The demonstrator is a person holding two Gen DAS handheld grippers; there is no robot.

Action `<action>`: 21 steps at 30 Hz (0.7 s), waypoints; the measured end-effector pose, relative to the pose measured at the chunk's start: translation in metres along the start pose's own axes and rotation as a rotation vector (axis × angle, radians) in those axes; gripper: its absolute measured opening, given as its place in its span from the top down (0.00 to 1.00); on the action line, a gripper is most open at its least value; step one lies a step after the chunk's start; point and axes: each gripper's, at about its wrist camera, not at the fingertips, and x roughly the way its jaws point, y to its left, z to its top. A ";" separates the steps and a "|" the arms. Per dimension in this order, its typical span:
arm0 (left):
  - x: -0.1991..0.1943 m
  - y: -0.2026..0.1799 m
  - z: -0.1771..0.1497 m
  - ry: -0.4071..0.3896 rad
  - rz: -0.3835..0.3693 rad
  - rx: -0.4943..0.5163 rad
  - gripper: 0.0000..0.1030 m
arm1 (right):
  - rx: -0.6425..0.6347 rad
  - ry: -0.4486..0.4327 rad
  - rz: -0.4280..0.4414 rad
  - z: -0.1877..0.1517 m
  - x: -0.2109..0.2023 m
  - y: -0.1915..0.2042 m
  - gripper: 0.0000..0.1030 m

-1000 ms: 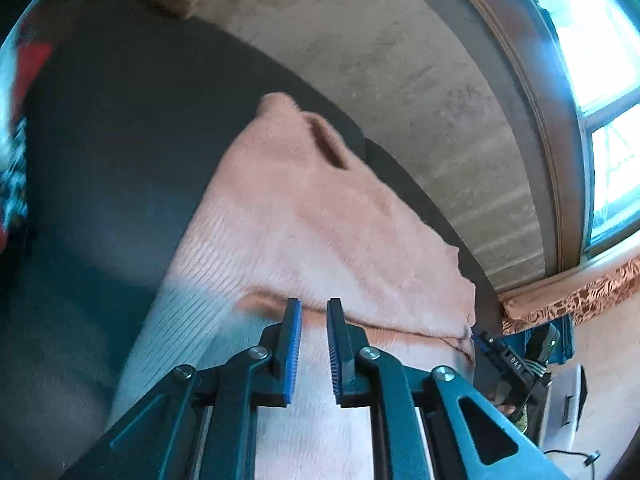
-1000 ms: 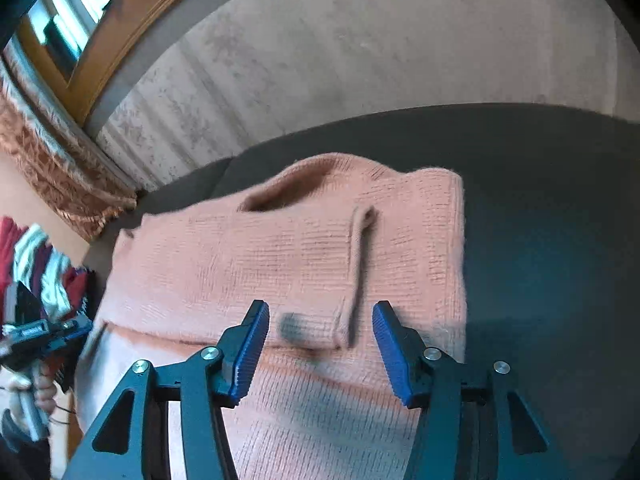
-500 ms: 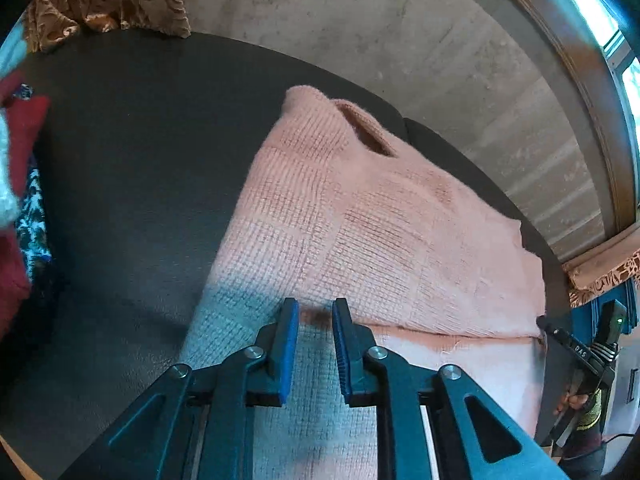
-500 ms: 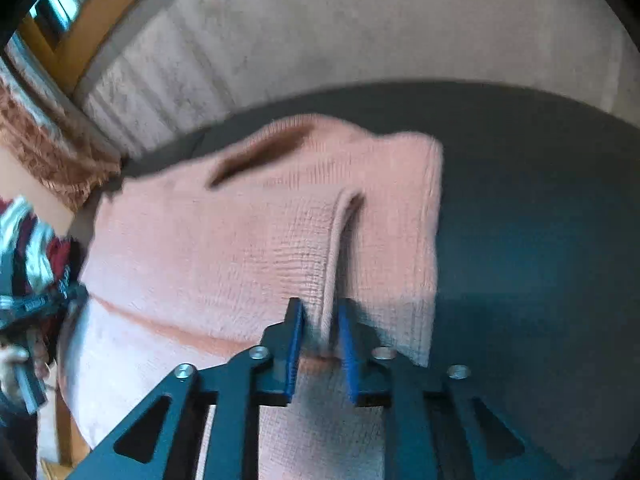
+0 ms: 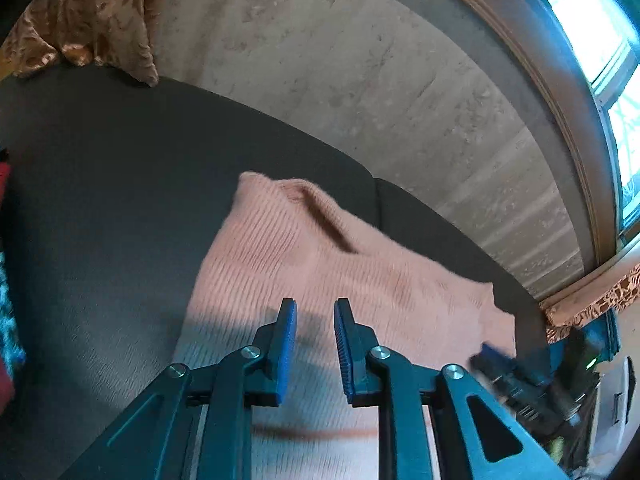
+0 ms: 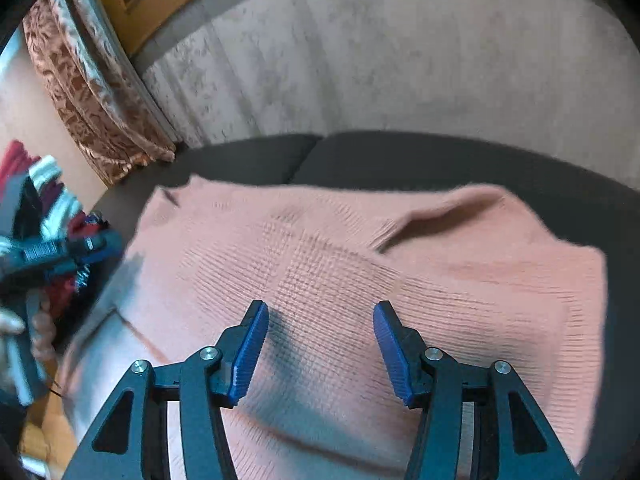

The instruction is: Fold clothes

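A pink knit sweater (image 5: 304, 264) lies spread on a dark grey cushion (image 5: 120, 200), its neck opening (image 5: 320, 216) towards the far side. My left gripper (image 5: 315, 308) hovers over the sweater's near part. Its jaws stand a little apart and are opening, with nothing between them. In the right wrist view the same sweater (image 6: 360, 264) fills the middle. My right gripper (image 6: 320, 312) hangs over it, jaws wide and opening, only flat knit below them. The left gripper (image 6: 94, 246) shows blurred at the left edge, held by a hand (image 6: 40, 328).
A rough pale wall (image 5: 360, 60) rises behind the cushion, with a window (image 5: 600, 40) at the right. Brown patterned curtains (image 6: 92, 92) hang at the side. A heap of red and striped clothes (image 6: 44, 184) lies past the sweater's left edge.
The right jaws closed around the folded sleeve's edge half a second ago, then let go and spread wide; that hand slid left across the sweater. The left gripper pulled back and its jaws parted slightly.
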 end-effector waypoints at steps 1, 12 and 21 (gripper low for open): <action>0.006 0.001 0.004 0.010 -0.007 -0.001 0.82 | -0.022 -0.025 -0.008 -0.009 0.003 0.000 0.39; 0.072 0.032 0.055 -0.034 0.047 -0.009 0.86 | -0.096 -0.066 -0.044 -0.028 0.009 0.008 0.26; 0.055 0.037 0.060 -0.084 0.039 0.026 0.84 | -0.072 -0.074 -0.029 -0.023 0.011 0.009 0.25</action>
